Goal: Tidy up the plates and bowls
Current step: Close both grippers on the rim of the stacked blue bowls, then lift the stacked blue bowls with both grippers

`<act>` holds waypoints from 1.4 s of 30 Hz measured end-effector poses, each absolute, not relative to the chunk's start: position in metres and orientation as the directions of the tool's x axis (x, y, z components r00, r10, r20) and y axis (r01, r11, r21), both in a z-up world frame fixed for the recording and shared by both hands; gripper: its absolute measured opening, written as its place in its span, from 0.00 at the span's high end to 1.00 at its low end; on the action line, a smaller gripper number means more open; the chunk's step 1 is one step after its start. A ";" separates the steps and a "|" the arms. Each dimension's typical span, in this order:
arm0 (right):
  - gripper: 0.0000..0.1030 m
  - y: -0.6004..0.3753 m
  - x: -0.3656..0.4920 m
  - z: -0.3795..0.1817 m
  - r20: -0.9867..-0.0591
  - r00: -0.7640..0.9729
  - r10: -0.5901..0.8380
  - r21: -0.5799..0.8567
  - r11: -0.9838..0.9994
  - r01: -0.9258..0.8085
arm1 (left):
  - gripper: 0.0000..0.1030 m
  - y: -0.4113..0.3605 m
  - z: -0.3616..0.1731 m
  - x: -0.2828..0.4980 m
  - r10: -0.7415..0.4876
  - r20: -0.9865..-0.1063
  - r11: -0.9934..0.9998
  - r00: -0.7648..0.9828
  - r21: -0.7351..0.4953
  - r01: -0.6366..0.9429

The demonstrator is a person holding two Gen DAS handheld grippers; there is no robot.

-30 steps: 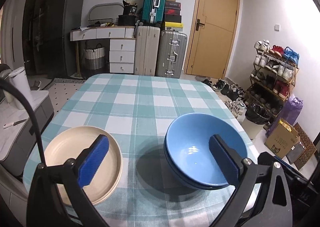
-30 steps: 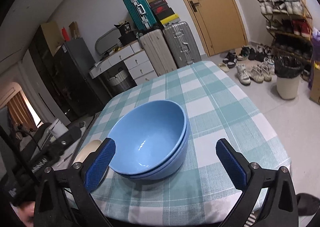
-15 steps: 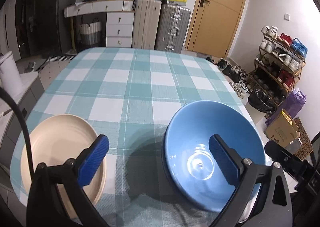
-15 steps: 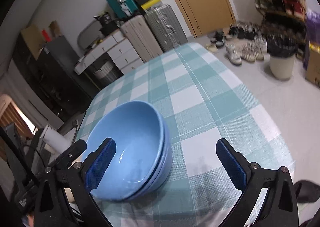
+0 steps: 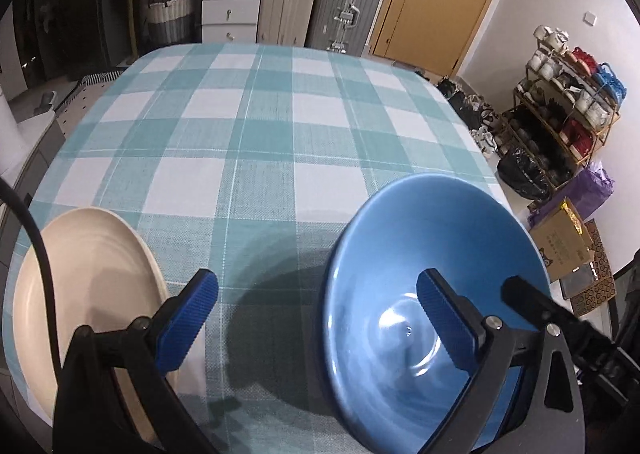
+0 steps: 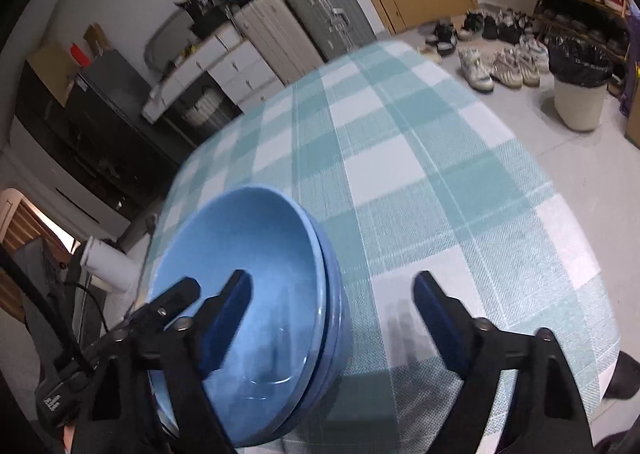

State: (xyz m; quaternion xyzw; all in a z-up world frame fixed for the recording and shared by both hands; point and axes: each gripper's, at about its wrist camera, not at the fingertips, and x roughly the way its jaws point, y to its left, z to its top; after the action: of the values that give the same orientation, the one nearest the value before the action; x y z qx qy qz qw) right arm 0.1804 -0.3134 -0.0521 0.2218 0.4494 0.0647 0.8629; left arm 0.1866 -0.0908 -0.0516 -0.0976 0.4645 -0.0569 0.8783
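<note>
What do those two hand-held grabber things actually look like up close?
Each tool is a matte black, Y-shaped frame with silver pivot bolts. Its two fingers end in ribbed, bright blue pads. The left tool has a black cable curving past it, and the right tool looks the same. Small white lettering, too small to read, marks one black body.

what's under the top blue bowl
A second blue bowl, nested; only its rim edge shows beside the top bowl. The rest, and the checked cloth beneath, are covered.

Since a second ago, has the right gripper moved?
Yes. The right gripper came down and nearer the blue bowls; its closing jaws now straddle their rim.
</note>
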 end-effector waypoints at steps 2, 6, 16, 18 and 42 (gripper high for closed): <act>0.31 -0.313 0.185 -0.060 -0.770 0.554 0.316 0.442 0.890 0.107 | 0.08 -0.090 -0.057 0.191 -0.207 -0.821 0.971 0.532 -0.238 0.011; 0.52 -0.311 0.194 -0.073 -0.799 0.500 0.334 0.447 0.886 0.124 | 0.35 -0.087 -0.067 0.198 -0.253 -0.841 0.956 0.478 -0.293 -0.011; 0.82 -0.305 0.197 -0.081 -0.807 0.459 0.373 0.468 0.877 0.110 | 0.82 -0.100 -0.080 0.198 -0.317 -0.858 0.940 0.403 -0.342 0.012; 0.86 -0.305 0.197 -0.081 -0.813 0.458 0.360 0.453 0.885 0.109 | 0.82 -0.101 -0.077 0.198 -0.313 -0.858 0.942 0.407 -0.335 0.016; 0.87 -0.297 0.189 -0.072 -0.812 0.476 0.339 0.425 0.901 0.083 | 0.84 -0.093 -0.075 0.190 -0.302 -0.852 0.943 0.429 -0.333 0.002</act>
State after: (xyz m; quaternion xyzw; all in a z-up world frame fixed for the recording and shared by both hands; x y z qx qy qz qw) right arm 0.1887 -0.2971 -0.0723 0.2084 0.5062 0.0768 0.8333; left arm 0.1905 -0.0930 -0.0748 -0.1424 0.5266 -0.0910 0.8332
